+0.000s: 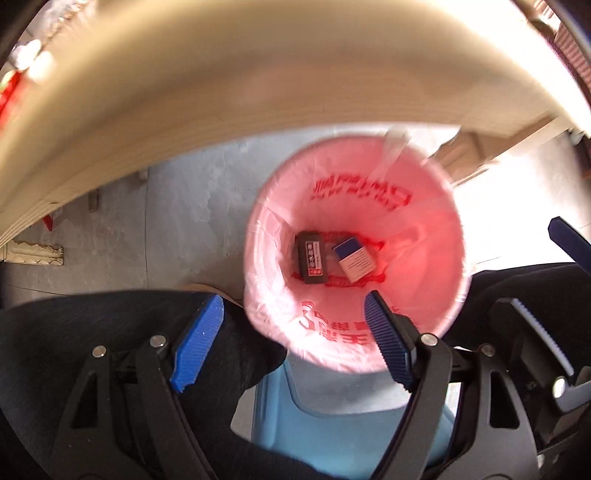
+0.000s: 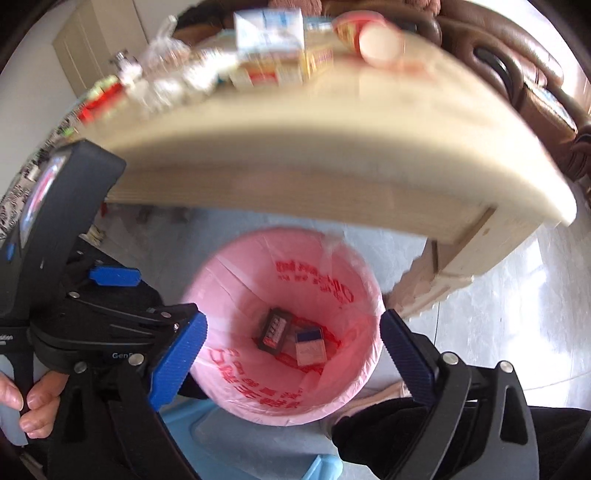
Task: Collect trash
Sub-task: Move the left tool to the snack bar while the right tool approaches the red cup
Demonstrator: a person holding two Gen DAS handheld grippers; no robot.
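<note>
A bin lined with a pink bag stands on the floor below the table edge. At its bottom lie a dark box and a blue-and-white box. My left gripper hangs open over the bin's near rim, with nothing between its fingers. In the right wrist view the same pink-lined bin holds the dark box and the blue-and-white box. My right gripper is wide open above the bin, and it holds nothing.
The pale wooden table overhangs the bin; on it sit a white carton, a red-and-white cup, clear plastic wrapping and a red pack. A light blue stool and a person's black-clad legs lie beneath the grippers.
</note>
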